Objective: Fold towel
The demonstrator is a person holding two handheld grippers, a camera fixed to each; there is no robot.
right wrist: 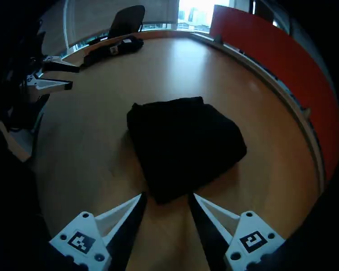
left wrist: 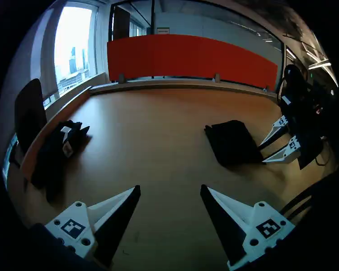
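A black towel lies folded into a thick rectangle on the wooden table. My right gripper is open, its fingertips on either side of the towel's near corner and not pressing on it. In the left gripper view the towel sits to the right of centre, and the right gripper reaches its right edge with fingers apart. My left gripper is open over bare table, well away from the towel. It also appears far off in the right gripper view as the left gripper.
A dark bag with a white tag lies near the table's left edge, seen also as a dark bag. A black chair stands behind it. A red partition runs along the table's far side.
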